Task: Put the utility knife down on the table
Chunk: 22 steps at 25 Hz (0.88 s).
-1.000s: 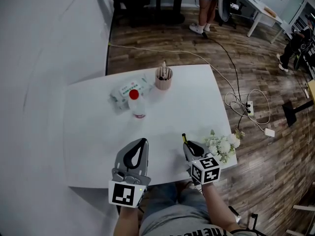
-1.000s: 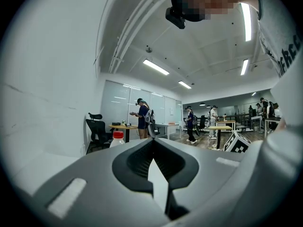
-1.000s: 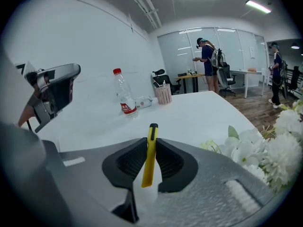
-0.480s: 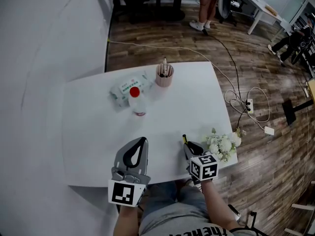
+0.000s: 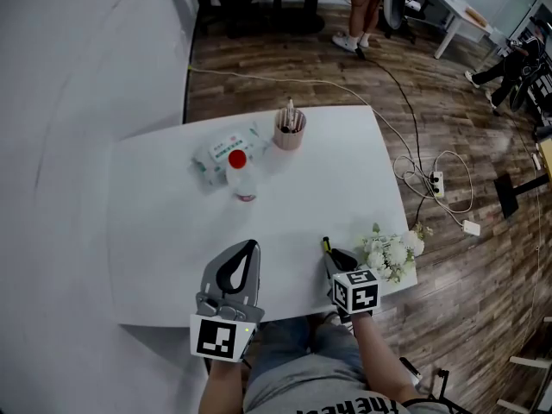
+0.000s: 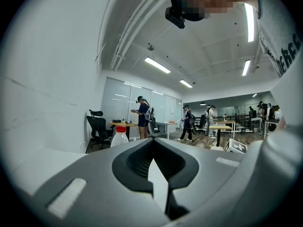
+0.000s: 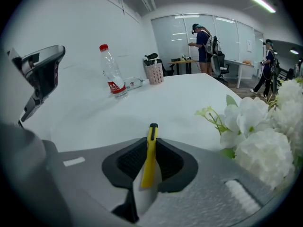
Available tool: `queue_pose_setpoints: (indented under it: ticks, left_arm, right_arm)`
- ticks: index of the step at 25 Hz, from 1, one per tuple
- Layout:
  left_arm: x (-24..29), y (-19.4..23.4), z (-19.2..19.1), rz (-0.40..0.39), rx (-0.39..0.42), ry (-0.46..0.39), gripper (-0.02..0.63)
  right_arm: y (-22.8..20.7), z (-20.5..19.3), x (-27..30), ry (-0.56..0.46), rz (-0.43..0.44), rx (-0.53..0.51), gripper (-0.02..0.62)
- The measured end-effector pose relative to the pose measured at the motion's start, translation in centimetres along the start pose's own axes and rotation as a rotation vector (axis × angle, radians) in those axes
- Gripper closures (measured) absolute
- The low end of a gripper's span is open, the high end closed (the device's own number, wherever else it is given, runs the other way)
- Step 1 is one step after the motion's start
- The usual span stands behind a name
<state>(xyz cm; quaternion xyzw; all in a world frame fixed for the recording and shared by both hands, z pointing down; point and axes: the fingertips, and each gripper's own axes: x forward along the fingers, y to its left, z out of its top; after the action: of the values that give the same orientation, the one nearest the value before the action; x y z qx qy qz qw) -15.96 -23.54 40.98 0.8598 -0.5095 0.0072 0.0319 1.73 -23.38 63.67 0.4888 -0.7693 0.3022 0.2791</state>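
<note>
Right gripper view showed the right gripper [image 7: 150,144] clamped on the knife [image 7: 150,160]. The knife had a slim yellow body with a black far tip. It stood edge-on between the jaws and projected past them. In head view the knife was held over the near right part of the table [image 5: 336,179], just left of the flowers [image 5: 392,253]. Whether it touched the tabletop could not be told. The left gripper [image 5: 248,250] sat further left, near the table's near edge, with its jaws together and nothing between them.

Handling, as judged:
- The knife looked light, rigid and smooth-sided, so it was liable to slip or pivot in a pinch across its narrow faces.
- The hold lay on the handle body, which appeared the correct place. The tip end, where a blade would emerge, should be kept clear. No blade was visible.
- Lowering the knife flat onto bare table left of the flowers seemed advisable, with the jaws parting only once the body rests. The bottle [image 5: 241,179] stood well apart, toward the far side.
</note>
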Motion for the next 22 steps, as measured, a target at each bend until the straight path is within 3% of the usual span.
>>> queue_pose_setpoints:
  ticks: [10, 22]
  left_arm:
    - [-0.04, -0.03, -0.02, 0.002, -0.002, -0.004, 0.592]
    - [-0.18, -0.47, 0.08, -0.004, 0.003, -0.005, 0.592]
  right_arm:
    - [-0.13, -0.27, 0.22, 0.029, -0.019, -0.016, 0.535]
    - [0.1, -0.42, 0.39, 0.076, -0.064, -0.131, 0.529]
